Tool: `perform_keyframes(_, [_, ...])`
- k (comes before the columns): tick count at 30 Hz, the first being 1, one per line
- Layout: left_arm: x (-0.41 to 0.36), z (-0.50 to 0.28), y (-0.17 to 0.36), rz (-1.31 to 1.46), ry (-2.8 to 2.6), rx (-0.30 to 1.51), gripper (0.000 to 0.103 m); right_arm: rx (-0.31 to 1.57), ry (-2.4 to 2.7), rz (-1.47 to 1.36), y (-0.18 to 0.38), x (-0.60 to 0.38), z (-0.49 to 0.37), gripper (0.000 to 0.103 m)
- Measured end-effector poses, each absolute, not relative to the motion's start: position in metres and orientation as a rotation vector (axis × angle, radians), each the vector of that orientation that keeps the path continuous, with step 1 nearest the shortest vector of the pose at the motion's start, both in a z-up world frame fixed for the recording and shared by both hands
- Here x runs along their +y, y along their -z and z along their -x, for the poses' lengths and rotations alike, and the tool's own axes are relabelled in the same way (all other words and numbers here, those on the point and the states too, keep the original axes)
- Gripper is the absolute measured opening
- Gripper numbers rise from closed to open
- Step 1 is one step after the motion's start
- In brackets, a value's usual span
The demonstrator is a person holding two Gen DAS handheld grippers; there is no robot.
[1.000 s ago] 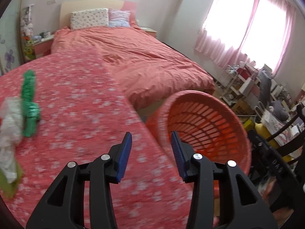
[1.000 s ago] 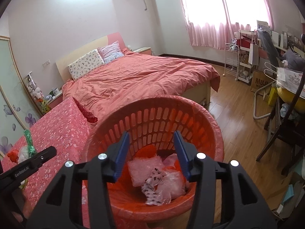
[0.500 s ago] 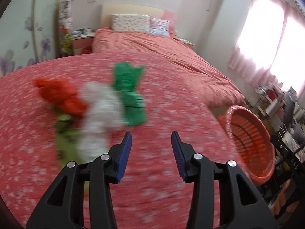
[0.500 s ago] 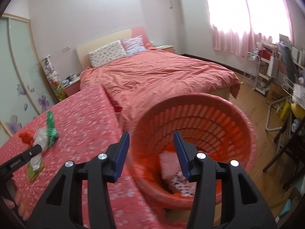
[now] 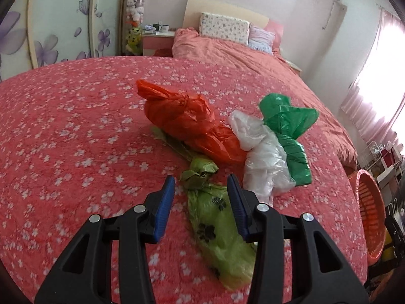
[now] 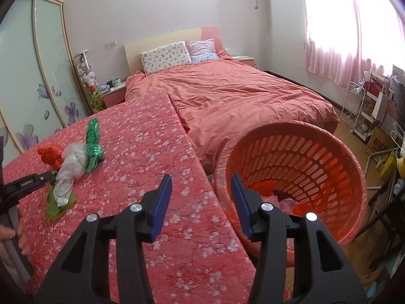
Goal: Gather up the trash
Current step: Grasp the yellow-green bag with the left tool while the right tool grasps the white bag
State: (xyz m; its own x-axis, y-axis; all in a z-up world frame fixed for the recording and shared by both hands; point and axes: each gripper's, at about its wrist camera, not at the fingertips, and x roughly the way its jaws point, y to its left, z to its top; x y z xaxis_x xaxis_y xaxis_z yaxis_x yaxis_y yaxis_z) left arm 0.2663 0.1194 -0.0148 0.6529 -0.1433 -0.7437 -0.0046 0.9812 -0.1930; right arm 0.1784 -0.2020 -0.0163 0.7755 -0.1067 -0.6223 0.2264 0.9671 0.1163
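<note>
Four crumpled plastic bags lie together on the red flowered table (image 5: 63,131): an orange bag (image 5: 187,119), a clear white bag (image 5: 263,159), a green bag (image 5: 291,129) and a lime bag with paw prints (image 5: 217,225). My left gripper (image 5: 201,200) is open and empty, its jaws on either side of the lime bag's knotted end, just above it. My right gripper (image 6: 201,197) is open and empty, over the table edge beside the orange basket (image 6: 336,157), which holds some trash. The pile also shows in the right wrist view (image 6: 73,162).
A bed with a salmon quilt (image 6: 240,96) stands beyond the table. The basket (image 5: 369,210) sits off the table's right edge. Shelves, chairs and clutter (image 6: 374,111) line the window side. A wardrobe with flower doors (image 5: 63,25) is at the left.
My left gripper has swung left from the basket to the bag pile and closed in on the lime bag. My right gripper has turned left from the basket toward the table edge.
</note>
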Motion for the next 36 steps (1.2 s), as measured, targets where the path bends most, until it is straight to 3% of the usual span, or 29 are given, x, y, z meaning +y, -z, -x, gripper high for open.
perform_keyframes(3, [0.116, -0.273, 0.021, 0.175, 0.087, 0.881, 0.039, 0.671, 0.173, -0.174, 0.017, -0.194, -0.183, 0.048])
perform_keyframes(6, [0.115, -0.277, 0.025, 0.148, 0.072, 0.886, 0.018, 0.679, 0.160, -0.170, 0.018, -0.187, -0.188, 0.048])
perform_keyframes(8, [0.122, -0.275, 0.027, 0.162, 0.090, 0.886, 0.013, 0.682, 0.145, -0.166, 0.017, -0.180, -0.192, 0.048])
perform_keyframes(23, [0.219, -0.215, -0.005, 0.197, 0.029, 0.777, 0.011, 0.721, -0.093, -0.112, 0.021, -0.071, -0.246, 0.048])
perform_keyframes(36, [0.237, -0.210, -0.019, 0.222, 0.025, 0.741, 0.011, 0.757, -0.179, -0.058, 0.030, 0.020, -0.301, 0.047])
